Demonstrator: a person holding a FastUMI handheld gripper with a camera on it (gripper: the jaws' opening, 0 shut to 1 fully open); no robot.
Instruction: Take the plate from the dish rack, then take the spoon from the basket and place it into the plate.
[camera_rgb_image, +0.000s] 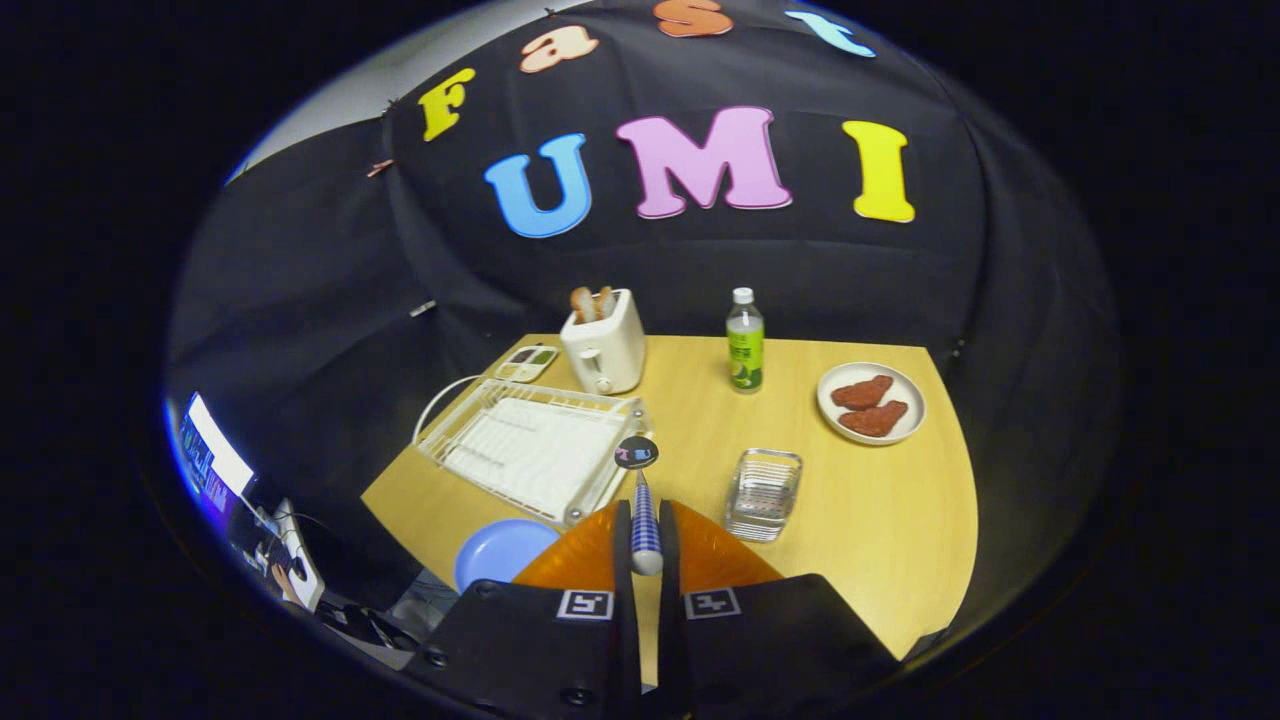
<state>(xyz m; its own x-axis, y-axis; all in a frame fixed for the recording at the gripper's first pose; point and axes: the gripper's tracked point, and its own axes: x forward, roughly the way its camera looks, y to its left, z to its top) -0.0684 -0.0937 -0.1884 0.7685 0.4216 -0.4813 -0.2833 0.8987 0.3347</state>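
Furthest to our left on the wooden table (880, 520) lies the blue plate (497, 552), flat at the near edge, just in front of the white dish rack (530, 448), which now stands bare of dishes; from this we judge the first step done and the second one in hand. Behind the rack we see a small tray (527, 363) and a toaster (603, 350) with bread sticking out of its slots. Moving to the middle, our gripper (646, 545) has its fingers drawn close together on the striped handle of the spoon (645, 500), both pressing its sides, and the spoon stands upright between them with its dark round end pointing away from us, above the near corner of the rack. Just to the right of the fingers sits the clear basket (763, 493), which looks empty, so we take the spoon to be already out of it. Beyond that stand a green bottle (745, 350) and, further right, a white plate of fried pieces (871, 403), neither of which concerns us. What remains, we think, is to carry the spoon left and toward us over the blue plate, lower it until it rests inside the rim, and only then part the fingers, keeping clear of the rack's wire edge.
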